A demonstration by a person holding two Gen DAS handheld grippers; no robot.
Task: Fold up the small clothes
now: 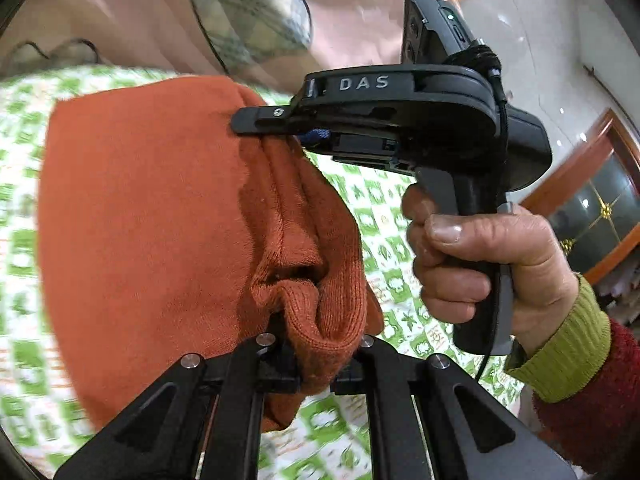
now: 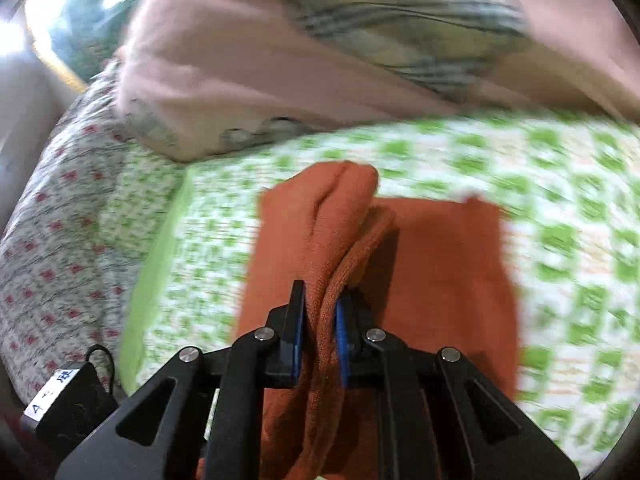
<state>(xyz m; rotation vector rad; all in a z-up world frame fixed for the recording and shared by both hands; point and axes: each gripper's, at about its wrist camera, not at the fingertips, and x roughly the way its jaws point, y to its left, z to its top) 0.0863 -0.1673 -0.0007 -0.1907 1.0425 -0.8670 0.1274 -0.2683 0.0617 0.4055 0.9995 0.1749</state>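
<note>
An orange knitted garment (image 1: pixel 152 216) hangs above a green-and-white patterned bedspread (image 1: pixel 384 220). My left gripper (image 1: pixel 316 364) is shut on a bunched, ribbed edge of it at the bottom of the left wrist view. My right gripper (image 1: pixel 276 128), held in a hand, is shut on the garment's upper edge in the same view. In the right wrist view my right gripper (image 2: pixel 320 340) pinches a thick fold of the orange garment (image 2: pixel 440 272) between its blue pads (image 2: pixel 341 344); the rest of the cloth spreads below over the bedspread (image 2: pixel 560 220).
A pink pillow or quilt with a plaid patch (image 2: pixel 280 60) lies at the far side of the bed. A floral quilt (image 2: pixel 60 220) covers the left part. A wooden cabinet (image 1: pixel 592 192) stands at the right, beyond the bed.
</note>
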